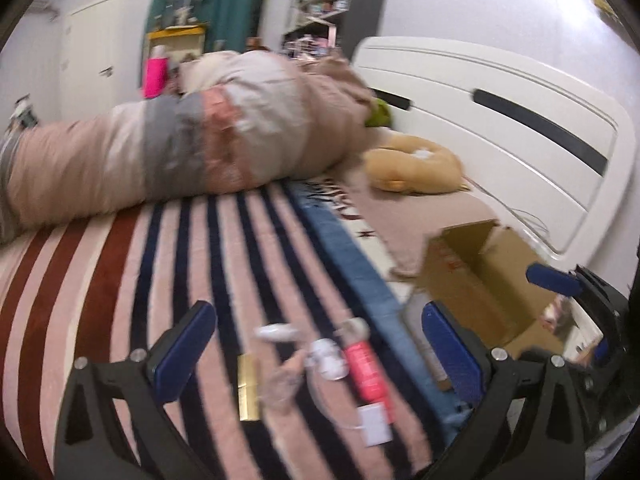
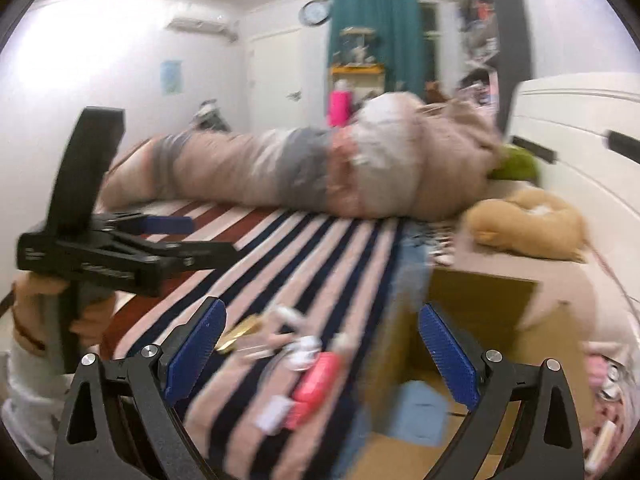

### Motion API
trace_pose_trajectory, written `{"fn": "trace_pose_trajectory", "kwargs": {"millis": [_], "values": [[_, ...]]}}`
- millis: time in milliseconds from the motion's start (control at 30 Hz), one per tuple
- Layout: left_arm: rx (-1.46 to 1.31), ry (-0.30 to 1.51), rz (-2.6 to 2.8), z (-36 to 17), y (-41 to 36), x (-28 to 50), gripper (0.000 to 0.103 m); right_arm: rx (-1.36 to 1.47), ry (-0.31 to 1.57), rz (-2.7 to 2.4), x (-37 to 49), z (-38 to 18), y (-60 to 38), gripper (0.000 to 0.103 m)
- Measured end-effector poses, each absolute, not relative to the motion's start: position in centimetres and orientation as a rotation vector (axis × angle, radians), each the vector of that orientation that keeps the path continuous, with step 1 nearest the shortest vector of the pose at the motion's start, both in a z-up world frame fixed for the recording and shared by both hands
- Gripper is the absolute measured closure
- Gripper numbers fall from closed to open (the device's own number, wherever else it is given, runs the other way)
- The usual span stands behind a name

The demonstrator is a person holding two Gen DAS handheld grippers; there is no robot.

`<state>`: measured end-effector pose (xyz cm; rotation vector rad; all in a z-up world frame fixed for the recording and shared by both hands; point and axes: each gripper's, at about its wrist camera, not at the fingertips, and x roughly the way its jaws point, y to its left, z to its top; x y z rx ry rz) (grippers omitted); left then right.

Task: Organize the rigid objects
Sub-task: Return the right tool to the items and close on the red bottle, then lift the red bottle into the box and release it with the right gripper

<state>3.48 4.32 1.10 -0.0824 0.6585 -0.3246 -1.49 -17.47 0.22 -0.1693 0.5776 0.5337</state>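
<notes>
Hovering above a striped blanket (image 1: 160, 280) on the bed, the left gripper (image 1: 320, 356) has its blue-padded fingers spread wide and holds nothing. Between them on the blanket lies a loose cluster: a red tube (image 1: 366, 368), a gold rectangular piece (image 1: 248, 386), a small white block (image 1: 375, 424) and white items too blurred to name. To the right of the cluster sits an open cardboard box (image 1: 476, 280). The right gripper (image 2: 320, 356) is likewise wide open and empty, poised over the box's (image 2: 480, 308) near-left edge, with a blue object (image 2: 420, 412) inside. A tan plush toy (image 1: 416, 168) lies far right near the white headboard (image 1: 520, 128); a rolled quilt (image 1: 192, 144) spans the far side.
</notes>
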Motion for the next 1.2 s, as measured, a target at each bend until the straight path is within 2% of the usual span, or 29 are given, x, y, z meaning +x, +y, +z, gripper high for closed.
{"fn": "trace_pose_trajectory", "kwargs": {"millis": [100, 167, 333, 400, 467, 600, 733, 1033, 1200], "values": [[-0.130, 0.672, -0.296, -1.9, 7.4, 4.0, 0.001, -0.224, 0.640, 0.575, -1.0, -2.7, -13.8, 0.012], [-0.146, 0.676, -0.285, -3.6, 8.4, 4.2, 0.001, -0.238, 0.692, 0.575, -0.3, -4.8, -11.9, 0.025], [-0.214, 0.711, -0.305, -7.8, 10.3, 5.1, 0.001, -0.224, 0.827, 0.512, 1.8, -10.8, -10.6, 0.044], [-0.244, 0.712, -0.328, -8.7, 10.5, 5.4, 0.001, -0.226, 0.859, 0.429, 2.9, -13.0, -11.0, 0.047], [-0.223, 0.714, -0.332, -9.1, 9.9, 5.5, 0.001, -0.225, 0.879, 0.356, 3.5, -14.2, -11.5, 0.057], [-0.168, 0.729, -0.328, -9.7, 8.6, 5.7, 0.001, -0.223, 0.881, 0.226, 4.6, -15.4, -13.1, 0.059], [-0.146, 0.735, -0.317, -10.1, 8.3, 5.8, 0.001, -0.209, 0.941, 0.230, 5.8, -16.4, -13.5, 0.069], [-0.162, 0.749, -0.358, -10.2, 8.1, 5.9, 0.001, -0.182, 0.987, 0.203, 7.9, -17.8, -14.2, 0.073], [-0.163, 0.762, -0.405, -10.5, 7.4, 6.0, 0.001, -0.201, 0.949, 0.227, 7.2, -17.4, -13.9, 0.074]]}}
